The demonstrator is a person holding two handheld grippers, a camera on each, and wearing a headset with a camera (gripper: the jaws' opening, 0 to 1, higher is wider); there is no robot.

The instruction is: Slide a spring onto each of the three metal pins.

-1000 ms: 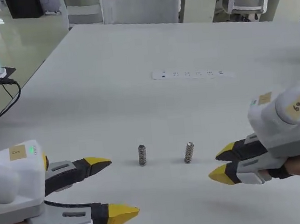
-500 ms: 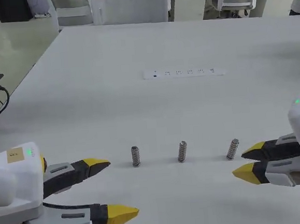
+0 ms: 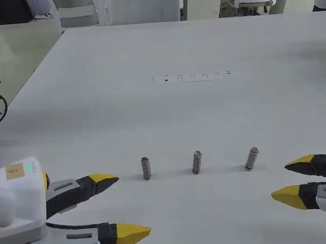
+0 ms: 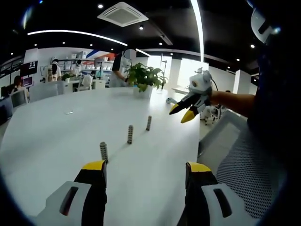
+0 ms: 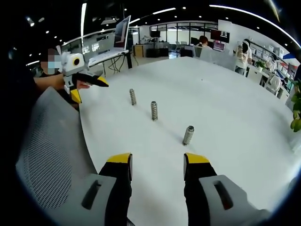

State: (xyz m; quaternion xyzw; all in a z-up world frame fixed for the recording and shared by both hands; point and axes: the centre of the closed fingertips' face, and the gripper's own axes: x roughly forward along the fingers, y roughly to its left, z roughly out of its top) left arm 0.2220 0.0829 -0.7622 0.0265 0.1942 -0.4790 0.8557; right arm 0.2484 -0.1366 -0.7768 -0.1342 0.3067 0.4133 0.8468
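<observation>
My right gripper [image 3: 280,179] cut off by the right edge low in the frame, my left gripper [image 3: 134,204] cut off at the lower left corner, insides of the springs [image 3: 196,162] too small to tell, power strip [image 3: 191,77] holes tiny and blurry, upper middle

Nothing here can be read as text. A small tan sticker [image 3: 14,170] sits on the white housing of the left gripper [image 3: 130,204], but its marks are too blurred to make out. The white power strip [image 3: 192,76] farther back on the table [image 3: 94,105] bears dark marks too small to read.
</observation>
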